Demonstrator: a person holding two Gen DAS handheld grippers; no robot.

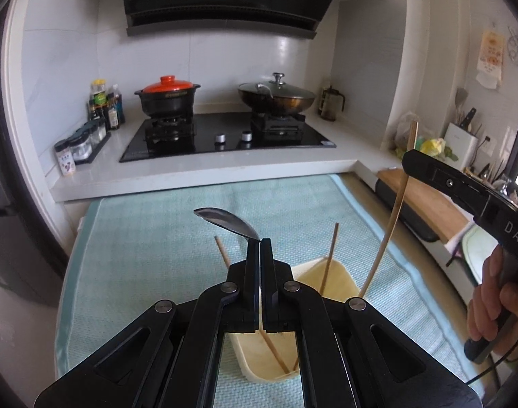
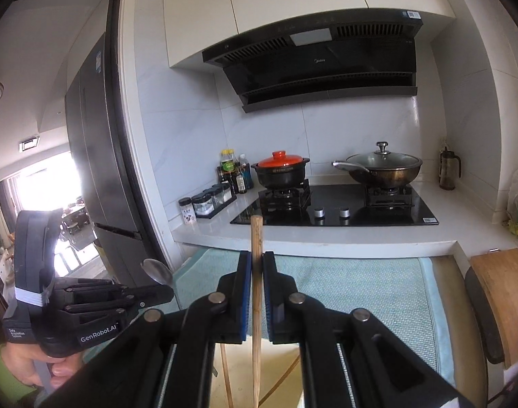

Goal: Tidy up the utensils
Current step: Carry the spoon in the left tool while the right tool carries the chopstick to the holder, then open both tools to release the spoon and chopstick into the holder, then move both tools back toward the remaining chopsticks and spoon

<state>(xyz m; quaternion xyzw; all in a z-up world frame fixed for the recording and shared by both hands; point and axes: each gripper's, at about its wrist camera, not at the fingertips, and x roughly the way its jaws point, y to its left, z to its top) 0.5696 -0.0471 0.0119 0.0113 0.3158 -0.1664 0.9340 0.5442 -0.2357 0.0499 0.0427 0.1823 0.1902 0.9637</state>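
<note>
My left gripper (image 1: pixel 260 243) is shut on a metal spoon (image 1: pixel 224 221), whose bowl sticks up and to the left of the fingertips. Below it a cream rectangular bin (image 1: pixel 340 273) stands on the light blue mat (image 1: pixel 150 238), with wooden chopsticks (image 1: pixel 329 261) leaning inside. My right gripper (image 2: pixel 257 256) is shut on one wooden chopstick (image 2: pixel 256 238), held upright between the blue pads. In the left wrist view that chopstick (image 1: pixel 391 217) slants down beside the bin's right edge. The right wrist view shows the left gripper (image 2: pixel 172 289) with the spoon (image 2: pixel 156 270) at the left.
Behind the mat a white counter (image 1: pixel 224 166) carries a black gas hob (image 1: pixel 224 136), a red-lidded clay pot (image 1: pixel 168 97), a lidded wok (image 1: pixel 276 97) and spice jars (image 1: pixel 82 142). A wooden cutting board (image 1: pixel 425 200) lies right; a dark fridge (image 2: pixel 99 153) stands left.
</note>
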